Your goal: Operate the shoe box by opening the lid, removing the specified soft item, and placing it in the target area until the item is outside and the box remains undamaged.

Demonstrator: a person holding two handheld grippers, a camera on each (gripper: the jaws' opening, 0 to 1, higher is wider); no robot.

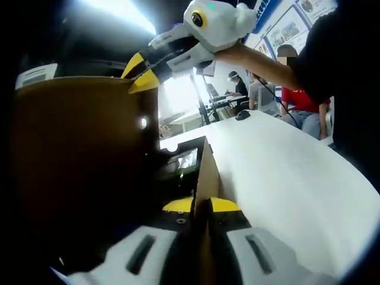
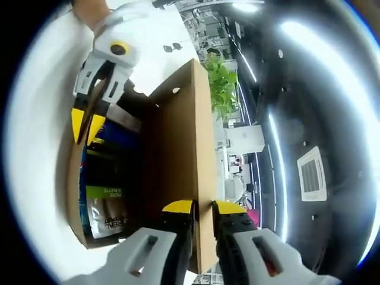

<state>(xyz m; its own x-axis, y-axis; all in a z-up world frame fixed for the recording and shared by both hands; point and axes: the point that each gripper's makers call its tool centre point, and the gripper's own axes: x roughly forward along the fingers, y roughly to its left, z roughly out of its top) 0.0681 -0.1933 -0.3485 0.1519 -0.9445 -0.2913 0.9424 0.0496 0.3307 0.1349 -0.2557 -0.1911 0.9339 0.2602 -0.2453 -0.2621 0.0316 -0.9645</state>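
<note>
A brown cardboard shoe box (image 2: 178, 166) stands open on a white surface (image 1: 285, 178), its lid (image 1: 77, 154) raised upright. In the right gripper view, packaged contents lie inside the box: a green-and-white pouch (image 2: 105, 209) carries printed lettering too small to be read, and a dark blue item (image 2: 113, 135) lies beyond it. Which of these is the soft item cannot be told; both remain inside the box.

In the left gripper view, the box's side wall (image 1: 206, 178) is pinched edge-on between the yellow-tipped jaws of the left claw (image 1: 200, 205), which are pressed close on the cardboard. The same claw is seen in the right gripper view (image 2: 86, 123), clamped on the box's far wall.

The free edge of the raised lid is gripped by the right claw (image 2: 203, 209), its jaws drawn nearly together around the cardboard. In the left gripper view this claw (image 1: 141, 72) is seen at the lid's top edge, held by a person's hand (image 1: 237, 52).

Seated people (image 1: 297, 95) are visible beyond the surface.
</note>
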